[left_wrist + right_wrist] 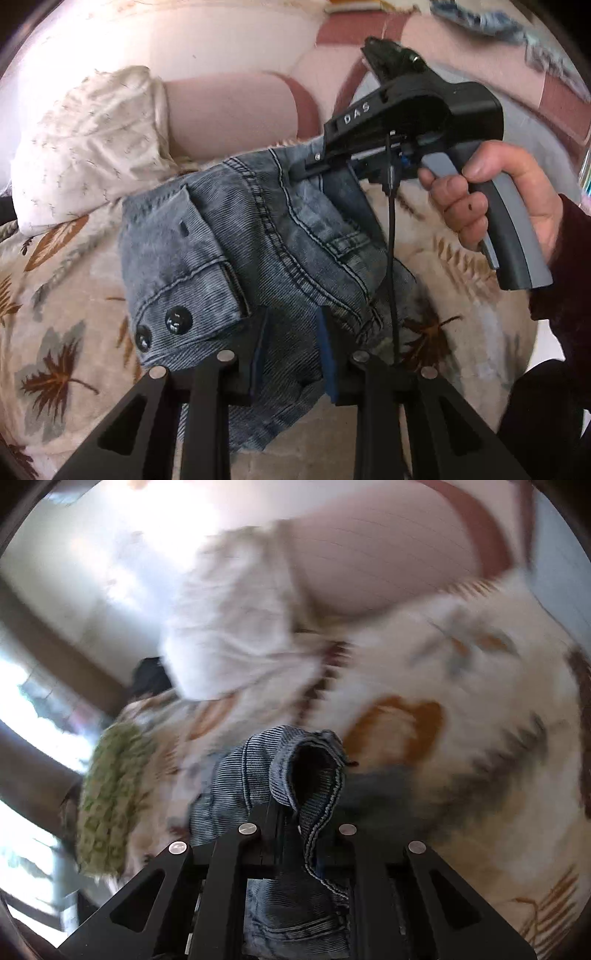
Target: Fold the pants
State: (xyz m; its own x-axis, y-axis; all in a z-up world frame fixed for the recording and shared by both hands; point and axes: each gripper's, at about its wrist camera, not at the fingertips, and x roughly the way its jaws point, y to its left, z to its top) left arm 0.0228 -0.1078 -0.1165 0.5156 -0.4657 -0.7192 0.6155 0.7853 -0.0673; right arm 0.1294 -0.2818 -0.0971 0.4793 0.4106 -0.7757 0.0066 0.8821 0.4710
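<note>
Closest to the lens, the left gripper (291, 354) is biting down on the jeans (258, 240), its blue-padded fingers (258, 354) sitting on either side of a fold of denim right by the waistband, so the jaws are clamped on the fabric. You can see two dark buttons (178, 319) on the waistband corner just off to the left of that grip.

The right gripper (306, 171) is coming in from the upper right in the left wrist view, held by the person's right hand (491, 199) wrapped around the grey-and-black handle. Its tip is pinching the far edge of the jeans along a seam. From its own camera, the right gripper (295, 823) has a rolled hem of denim (295, 771) running between the fingers, so it's closed on the pants too.

The jeans are hanging bunched between the two grippers, over the bed with the leaf-print bedspread (55, 332), roughly mid-bed. A white pillow (92, 147) is sitting toward the head end, with a pink and maroon blanket (236, 110) just beside it. Over at the left edge in the right wrist view there's a green knitted thing (110, 801), too blurry to say what it is.
</note>
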